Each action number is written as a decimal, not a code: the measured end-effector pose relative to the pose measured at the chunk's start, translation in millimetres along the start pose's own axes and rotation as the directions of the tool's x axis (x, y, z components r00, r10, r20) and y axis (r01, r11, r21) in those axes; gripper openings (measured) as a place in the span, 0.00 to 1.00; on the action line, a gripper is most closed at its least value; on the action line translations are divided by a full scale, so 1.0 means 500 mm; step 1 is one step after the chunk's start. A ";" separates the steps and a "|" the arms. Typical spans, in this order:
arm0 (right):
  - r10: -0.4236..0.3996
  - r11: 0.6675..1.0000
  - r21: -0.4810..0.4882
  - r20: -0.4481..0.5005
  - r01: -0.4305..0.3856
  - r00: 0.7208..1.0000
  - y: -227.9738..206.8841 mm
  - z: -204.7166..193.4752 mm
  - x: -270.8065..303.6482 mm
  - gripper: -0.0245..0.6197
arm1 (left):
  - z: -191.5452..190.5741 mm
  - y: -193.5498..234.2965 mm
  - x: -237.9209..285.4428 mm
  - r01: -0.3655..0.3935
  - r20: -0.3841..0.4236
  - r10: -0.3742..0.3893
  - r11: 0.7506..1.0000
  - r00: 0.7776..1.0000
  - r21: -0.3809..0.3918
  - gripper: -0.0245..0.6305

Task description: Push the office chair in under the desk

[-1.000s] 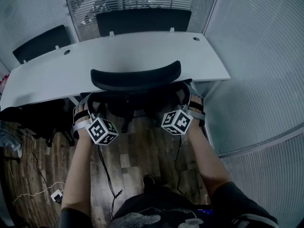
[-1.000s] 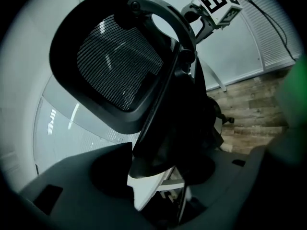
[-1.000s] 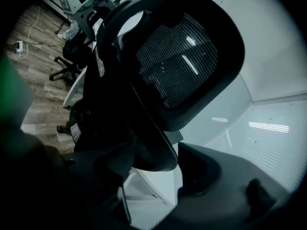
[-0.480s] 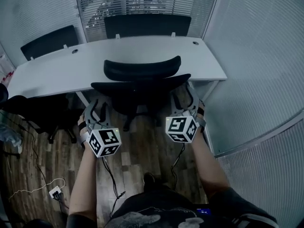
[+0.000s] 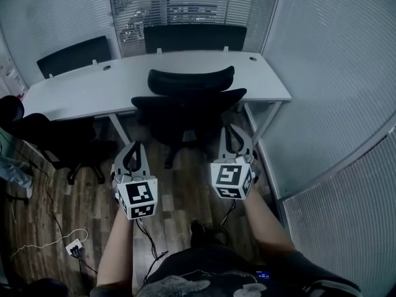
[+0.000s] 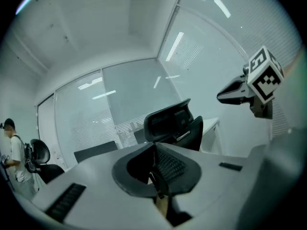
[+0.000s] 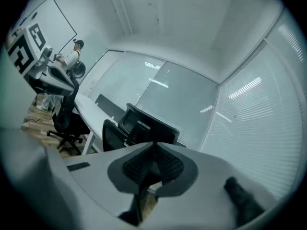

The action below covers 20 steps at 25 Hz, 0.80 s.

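Evidently the office chair sits tucked under the desk's near edge. It probably rolls freely; its stiff backrest rim suits pushing. Nearer, the left gripper is closed and empty, while the right gripper is closing on nothing.

Looking like an office: a long white desk is sitting by glass partition walls with blinds (classic cubicle vibe), a black office chair is standing at its near side, a second chair lurking left.

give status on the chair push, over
Left tongs shut, empty; right tongs closing, nothing between. Office chair in at desk, tongs clear of it. No obstruction seen.
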State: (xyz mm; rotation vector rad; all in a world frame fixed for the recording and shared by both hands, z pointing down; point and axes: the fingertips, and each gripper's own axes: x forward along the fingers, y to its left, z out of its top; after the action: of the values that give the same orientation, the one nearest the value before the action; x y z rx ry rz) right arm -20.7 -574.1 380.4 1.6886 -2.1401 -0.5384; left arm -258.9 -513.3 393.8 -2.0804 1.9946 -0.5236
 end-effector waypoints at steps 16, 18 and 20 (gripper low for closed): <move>0.102 0.994 0.033 -0.055 -0.100 0.993 0.131 0.011 -0.310 0.08 | -0.034 -0.023 -0.301 0.034 0.008 -0.034 0.997 0.999 -0.076 0.06; 0.110 0.994 0.031 -0.077 -0.108 0.991 0.147 -0.001 -0.340 0.08 | -0.048 -0.029 -0.329 0.040 -0.003 -0.040 0.996 0.999 -0.082 0.06; 0.118 0.993 0.037 -0.093 -0.115 0.989 0.159 -0.011 -0.370 0.08 | -0.062 -0.035 -0.358 0.045 -0.011 -0.046 0.995 0.999 -0.084 0.06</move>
State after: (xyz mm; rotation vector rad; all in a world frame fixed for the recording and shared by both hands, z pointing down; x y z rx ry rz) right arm -43.7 -377.2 416.8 1.5609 -2.1726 -0.3845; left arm -258.8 -331.6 409.5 -2.1815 2.0139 -0.4707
